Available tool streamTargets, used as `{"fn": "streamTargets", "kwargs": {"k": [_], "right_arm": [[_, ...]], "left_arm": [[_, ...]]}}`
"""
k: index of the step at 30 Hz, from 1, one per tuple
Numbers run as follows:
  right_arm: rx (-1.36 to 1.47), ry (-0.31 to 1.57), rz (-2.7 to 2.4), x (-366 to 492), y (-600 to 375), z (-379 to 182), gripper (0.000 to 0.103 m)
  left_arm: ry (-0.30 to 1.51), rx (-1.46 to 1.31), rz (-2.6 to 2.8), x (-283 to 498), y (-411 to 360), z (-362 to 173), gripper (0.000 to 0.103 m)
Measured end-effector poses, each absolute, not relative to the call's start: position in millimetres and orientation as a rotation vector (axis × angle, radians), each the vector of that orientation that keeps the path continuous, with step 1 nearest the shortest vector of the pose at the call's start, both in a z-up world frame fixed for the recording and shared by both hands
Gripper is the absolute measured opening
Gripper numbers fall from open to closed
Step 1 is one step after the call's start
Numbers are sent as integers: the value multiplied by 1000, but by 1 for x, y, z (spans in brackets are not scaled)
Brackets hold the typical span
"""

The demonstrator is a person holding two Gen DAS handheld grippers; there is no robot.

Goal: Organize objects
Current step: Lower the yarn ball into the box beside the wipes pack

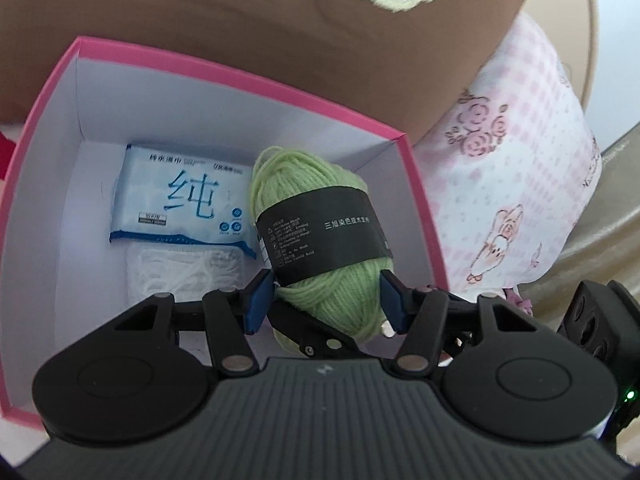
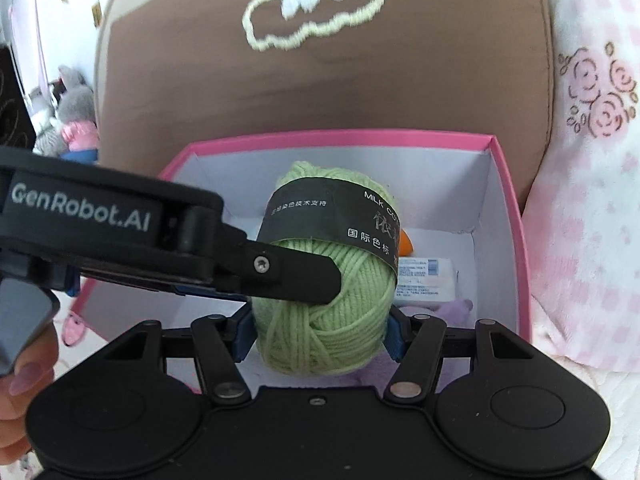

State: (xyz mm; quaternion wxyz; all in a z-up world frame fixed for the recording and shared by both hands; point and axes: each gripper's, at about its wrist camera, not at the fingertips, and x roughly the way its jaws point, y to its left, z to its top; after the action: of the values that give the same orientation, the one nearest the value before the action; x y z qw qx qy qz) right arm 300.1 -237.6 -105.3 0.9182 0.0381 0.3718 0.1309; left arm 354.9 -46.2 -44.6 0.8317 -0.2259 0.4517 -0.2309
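The step in hand looks like placing the green yarn ball (image 1: 320,216) into the pink box (image 1: 416,184), which sits open against a brown cushion (image 1: 240,12) with a pink patterned blanket (image 1: 520,160) to its right. Both tools meet on the yarn: the left gripper (image 1: 324,300) has its 2 blue-padded fingers (image 1: 256,300) set on either side of the ball's near end, and in the right wrist view the right gripper (image 2: 320,332) likewise straddles the ball with its blue pads at each flank. Both sets of fingers appear clamped on the yarn, though whether each presses firmly or merely touches is hard to tell. The ball hangs over the box interior, its black paper band (image 1: 324,228) facing up, and I cannot tell whether it already rests on the box floor. Inside lie a blue-and-white wipes packet (image 1: 180,200) at the far left and a clear bag of white items (image 1: 188,268) just in front of it; the right wrist view also shows a small white carton (image 2: 426,280) and something orange behind the ball. The next move, as I judge it, calls for lowering the yarn into the free space beside the packet, then spreading 1 set of fingers before the other so it does not roll. The box walls and crossed grippers leave little room.
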Motion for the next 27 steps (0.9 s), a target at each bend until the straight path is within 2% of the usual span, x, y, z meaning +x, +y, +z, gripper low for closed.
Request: {"fn": "streamTargets", "kwargs": {"k": [5,10,11,13,17,22,27], "right_arm": [[72,805,274,299,-239,-113,73],[82,774,306,287,-247,-104,73],[79,759,304,284,-247,-102,71],[81,746,317,283,-248,-99,55],[36,722,293,286,-238,-96,50],[38,719,280,292,-235,-99,50],[85,738,259,288,-238,-102,58]], "left_arm": [[967,-476,-447,362,-36,-57,54],[979,-516,-446,362,-29,-64,53],[972,-514,-438,360,-30,-64,50],[953,-517,-434,356,-32,-63,47],[945,-496,-432,350,-41,-59,44],[927,-449,-391,351,-51,-56,44],[947,-469,-337,352,-59,-64,44]]}}
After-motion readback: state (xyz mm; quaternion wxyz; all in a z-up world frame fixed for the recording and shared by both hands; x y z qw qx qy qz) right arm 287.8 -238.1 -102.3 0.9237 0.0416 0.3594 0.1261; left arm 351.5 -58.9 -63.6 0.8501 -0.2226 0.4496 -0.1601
